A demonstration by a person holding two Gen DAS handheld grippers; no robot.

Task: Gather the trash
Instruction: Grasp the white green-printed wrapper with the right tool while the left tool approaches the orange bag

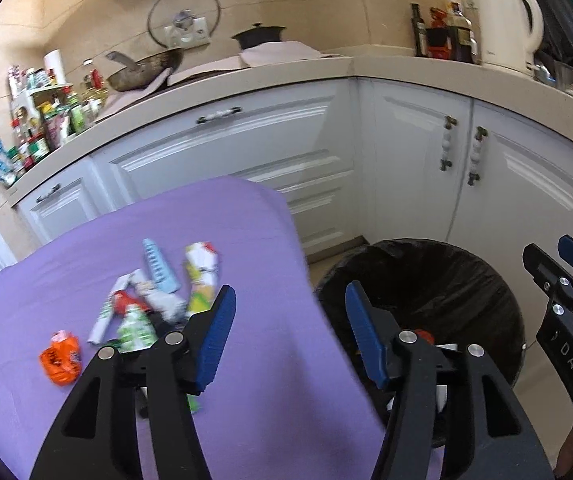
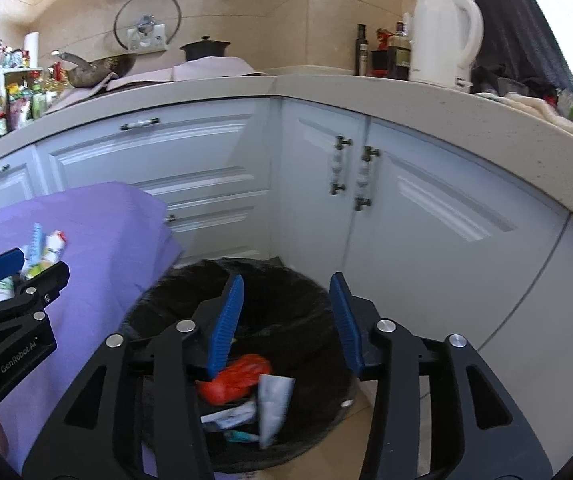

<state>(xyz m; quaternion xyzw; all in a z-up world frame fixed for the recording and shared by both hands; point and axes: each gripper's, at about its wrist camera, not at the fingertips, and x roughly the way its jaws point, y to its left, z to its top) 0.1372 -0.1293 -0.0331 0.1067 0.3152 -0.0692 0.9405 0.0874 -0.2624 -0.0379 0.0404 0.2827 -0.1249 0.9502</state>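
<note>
Wrappers (image 1: 154, 300) lay heaped on the purple cloth (image 1: 246, 240) while the left gripper (image 1: 290, 336) and right gripper (image 2: 286, 320) hung spread and empty above the black-lined bin (image 2: 286, 292), which already held trash (image 2: 242, 376).

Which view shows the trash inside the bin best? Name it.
The right wrist view: it looks down into the bin at the orange wrapper. The left wrist view shows mostly the bin's black liner.

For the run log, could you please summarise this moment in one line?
left gripper: open, empty | right gripper: open over bin | wrappers: on purple cloth
</note>
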